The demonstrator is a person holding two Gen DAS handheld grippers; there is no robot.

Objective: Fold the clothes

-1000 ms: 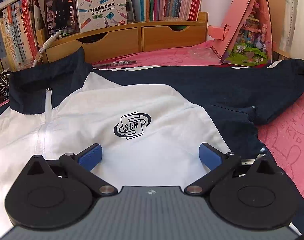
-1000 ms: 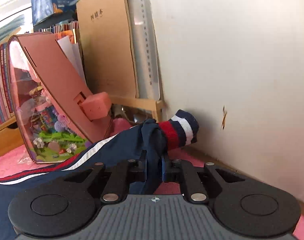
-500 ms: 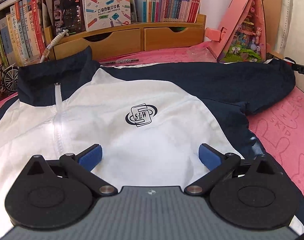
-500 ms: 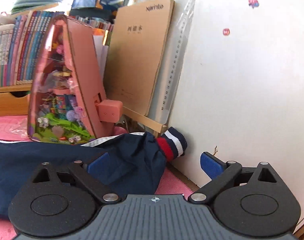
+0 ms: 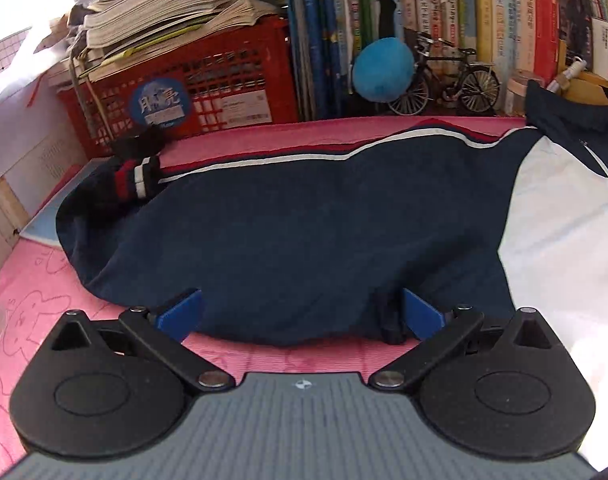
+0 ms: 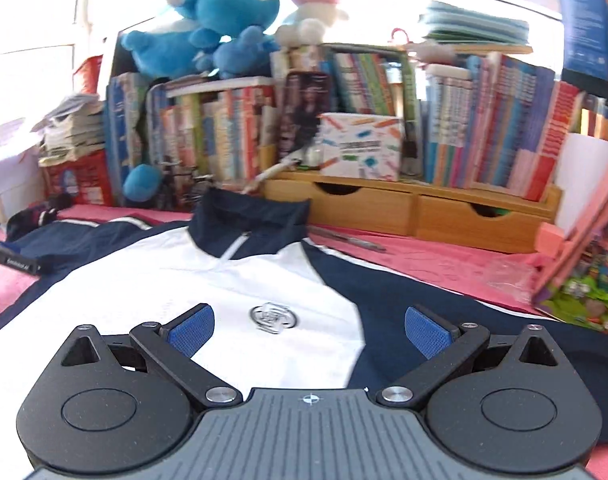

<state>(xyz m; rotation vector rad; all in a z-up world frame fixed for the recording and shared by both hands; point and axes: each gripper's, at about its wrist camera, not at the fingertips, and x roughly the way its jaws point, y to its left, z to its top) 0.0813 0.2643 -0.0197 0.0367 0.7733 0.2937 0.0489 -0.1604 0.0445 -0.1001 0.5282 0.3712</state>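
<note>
The left gripper (image 5: 302, 314) hovers with its blue pads spread wide over the near edge of the navy sleeve (image 5: 264, 240), nothing pinched between them, though the right-hand pad sits just beside a small fold of the cloth. The right gripper (image 6: 309, 330) is likewise released — its jaws are opening, at their widest, with nothing between them, above the white chest panel (image 6: 208, 280) near the round logo (image 6: 273, 317).

The jacket (image 6: 404, 300) lies spread face up on the pink cloth (image 5: 44, 320), collar (image 6: 250, 214) toward the wooden drawer shelf (image 6: 416, 212) and the row of books. In the left view the sleeve stretches out to the side, its striped cuff (image 5: 138, 176) resting near the red crate (image 5: 176, 92).

The garment looks laid out flat and no fold appears made yet, so the step in hand seems to be the first fold. Next the left gripper probably needs to close on the sleeve, near the cuff or along its edge, and carry it across the white panel — lifting enough that the cloth does not bunch.
</note>
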